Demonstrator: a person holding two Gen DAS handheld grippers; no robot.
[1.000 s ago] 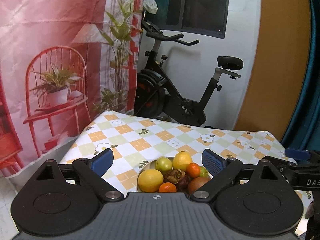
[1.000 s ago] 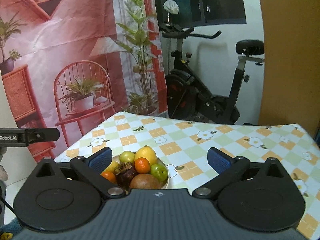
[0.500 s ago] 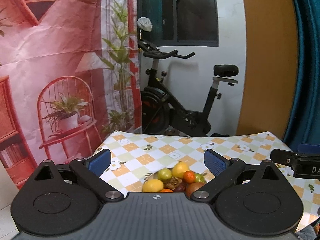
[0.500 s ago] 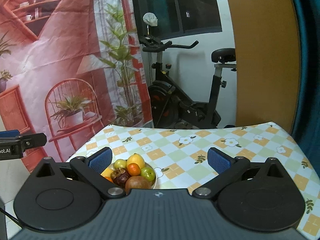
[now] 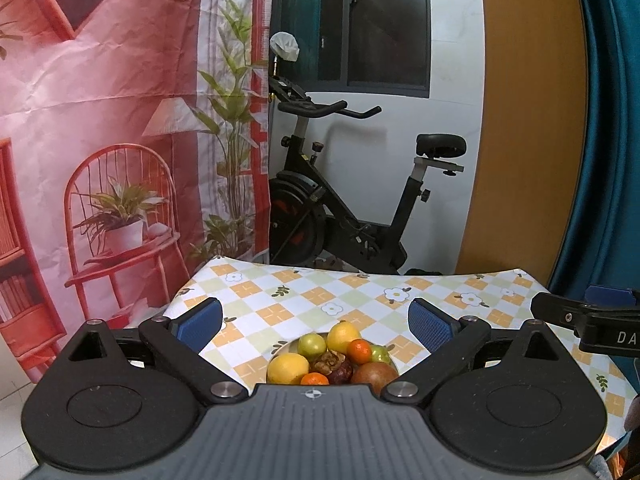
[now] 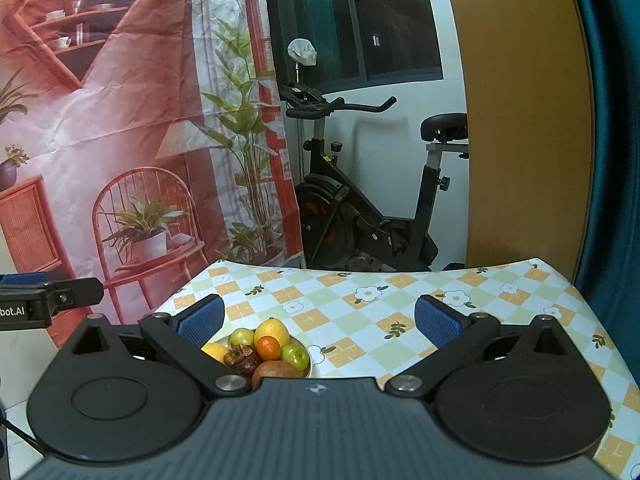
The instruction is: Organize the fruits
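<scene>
A metal bowl (image 5: 285, 350) (image 6: 307, 360) heaped with fruit sits on the checked tablecloth near the table's front edge. It holds yellow lemons (image 5: 288, 367) (image 6: 272, 331), green fruits (image 5: 312, 345) (image 6: 295, 354), small oranges (image 5: 359, 351) (image 6: 268, 348), a dark mangosteen (image 5: 334, 365) (image 6: 245, 360) and a brown round fruit (image 5: 374, 374) (image 6: 276, 370). My left gripper (image 5: 316, 322) hangs open above and short of the bowl, holding nothing. My right gripper (image 6: 320, 320) is open too, with the bowl low between its fingers toward the left finger (image 6: 200, 320). Each gripper's tip shows at the edge of the other's view.
The tablecloth (image 5: 360, 296) (image 6: 360, 300) with flower print covers a small table. Behind it stands an exercise bike (image 5: 352, 208) (image 6: 360, 208). A red printed backdrop (image 5: 100, 140) hangs at left; a wooden panel (image 5: 528, 120) and teal curtain (image 5: 612, 120) stand at right.
Both grippers have pulled back and risen away from the bowl, so the fruit looks smaller and lower. Both stayed open.
</scene>
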